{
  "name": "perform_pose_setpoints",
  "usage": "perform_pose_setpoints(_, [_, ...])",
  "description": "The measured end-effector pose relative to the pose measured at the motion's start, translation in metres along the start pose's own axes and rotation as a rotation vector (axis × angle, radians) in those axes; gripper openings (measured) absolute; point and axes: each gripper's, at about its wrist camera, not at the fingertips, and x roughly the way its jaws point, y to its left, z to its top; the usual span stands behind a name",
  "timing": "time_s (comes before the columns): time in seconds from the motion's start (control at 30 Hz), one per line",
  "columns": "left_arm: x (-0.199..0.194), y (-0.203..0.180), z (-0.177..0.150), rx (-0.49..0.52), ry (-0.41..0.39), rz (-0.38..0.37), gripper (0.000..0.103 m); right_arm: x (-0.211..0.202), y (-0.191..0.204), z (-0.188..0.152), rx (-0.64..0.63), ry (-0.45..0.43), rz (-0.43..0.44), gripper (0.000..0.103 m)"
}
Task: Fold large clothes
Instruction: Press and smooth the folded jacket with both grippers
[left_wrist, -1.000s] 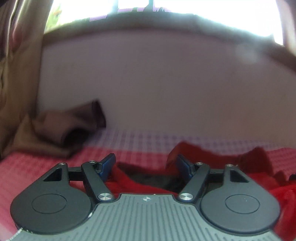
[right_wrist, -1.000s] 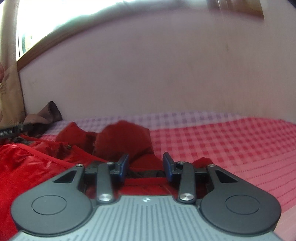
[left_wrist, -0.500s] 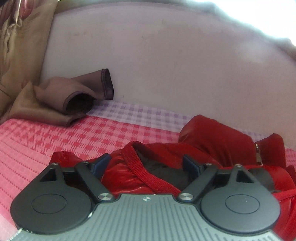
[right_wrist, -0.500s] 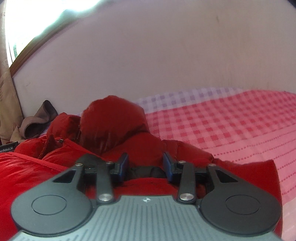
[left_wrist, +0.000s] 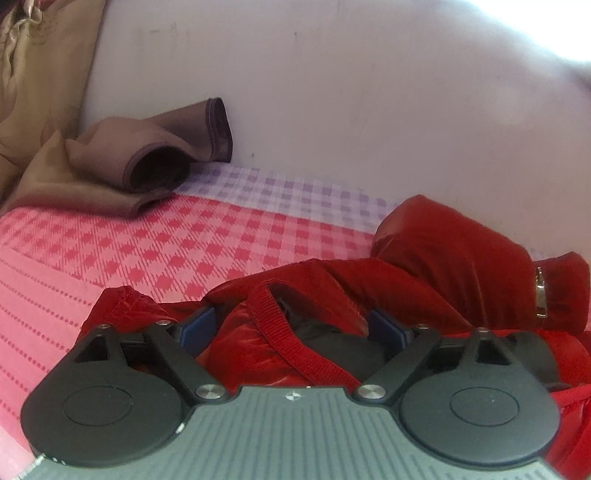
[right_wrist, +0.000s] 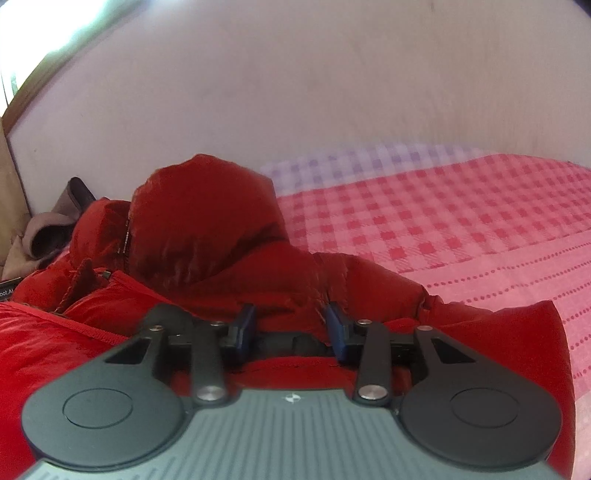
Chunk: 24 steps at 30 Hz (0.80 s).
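Observation:
A red padded jacket (left_wrist: 436, 251) with a hood lies bunched on the pink checked bed (left_wrist: 184, 251). My left gripper (left_wrist: 291, 328) sits low over its collar edge. Its jaws are opening wide, and the red webbing loop (left_wrist: 280, 332) and dark lining lie loose between the blue pads (left_wrist: 195, 328) without being pressed. In the right wrist view the jacket's hood (right_wrist: 207, 221) rises ahead, and my right gripper (right_wrist: 291, 326) is shut on a thick fold of the jacket's shoulder (right_wrist: 369, 280) near the bed.
A brown garment (left_wrist: 147, 155) lies crumpled at the back left against the pale wall (left_wrist: 332, 92), with a tan curtain (left_wrist: 33, 74) beside it. Bare checked bedding (right_wrist: 461, 221) stretches to the right of the jacket.
Both grippers have sunk toward the bed with the jacket and tipped downward. The left jaws have spread wider and let go of the collar. The right jaws kept their grip.

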Motion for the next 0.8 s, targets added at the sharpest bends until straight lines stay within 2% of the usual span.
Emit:
perform_pose_setpoints(0.13, [0.001,-0.001,0.001,0.003,0.010,0.012,0.091,0.003,0.001,0.002,0.001,0.010,-0.005,0.039])
perform_pose_setpoints(0.27, [-0.008,-0.011,0.004,0.060,-0.008,0.056,0.090,-0.004,-0.004,0.009,0.052,0.020,0.025,0.041])
perform_pose_setpoints(0.3, [-0.013,-0.010,0.005,0.062,-0.020,0.056,0.089,-0.011,-0.006,0.012,0.071,0.012,0.030,0.042])
perform_pose_setpoints(0.37, [-0.026,-0.005,0.009,0.046,-0.046,0.032,0.089,-0.036,-0.006,0.016,0.086,-0.073,0.059,0.042])
perform_pose_setpoints(0.43, [-0.045,-0.001,0.016,0.040,-0.090,0.024,0.088,-0.064,0.002,0.019,0.047,-0.149,0.082,0.044])
perform_pose_setpoints(0.5, [-0.067,0.003,0.018,0.037,-0.143,0.019,0.088,-0.090,0.016,0.017,-0.001,-0.184,0.152,0.043])
perform_pose_setpoints(0.6, [-0.085,0.004,0.011,0.075,-0.140,0.032,0.088,-0.113,0.049,0.004,-0.109,-0.193,0.247,0.039])
perform_pose_setpoints(0.63, [-0.086,0.003,0.005,0.100,-0.125,0.051,0.083,-0.113,0.060,0.000,-0.142,-0.184,0.264,0.037])
perform_pose_setpoints(0.7, [-0.082,0.004,-0.008,0.130,-0.080,0.073,0.080,-0.105,0.078,-0.006,-0.196,-0.151,0.279,0.032])
perform_pose_setpoints(0.77, [-0.078,0.010,-0.020,0.105,-0.060,0.069,0.081,-0.089,0.090,-0.012,-0.231,-0.113,0.264,0.031])
perform_pose_setpoints(0.8, [-0.078,0.013,-0.024,0.092,-0.060,0.071,0.085,-0.082,0.091,-0.014,-0.235,-0.095,0.257,0.030])
